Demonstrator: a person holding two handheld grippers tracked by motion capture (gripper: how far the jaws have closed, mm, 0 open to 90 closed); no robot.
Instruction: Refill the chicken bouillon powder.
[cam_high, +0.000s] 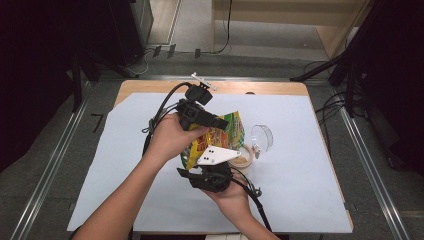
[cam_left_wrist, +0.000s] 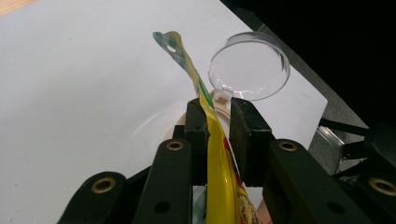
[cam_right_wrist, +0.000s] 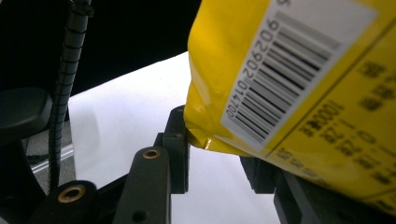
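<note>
The yellow and green plastic snack bag is held in the air above the middle of the white-covered surface, between the two grippers. The left gripper takes the bag near its upper part. In the left gripper view its jaws are closed on the thin flat seam of the bag, and the bag's top corner stands free above them. The right gripper takes the lower part of the bag. In the right gripper view the bag's yellow back with the barcode label lies across its jaws, which seem to grip the bottom edge, though the far jaw is partly hidden.

I judge that the bag is held at two ends so that it can be tilted over the small glass jar, which stands just below and beside it. The jar's clear round lid hangs open behind it, so the mouth is free, and some brownish content is visible inside.

For moving there is enough room: the surface is bare to the left, in front and to the far right. The jar is well away from every edge of the surface. Only the open lid is near the bag, so a wide swing there could knock it.
</note>
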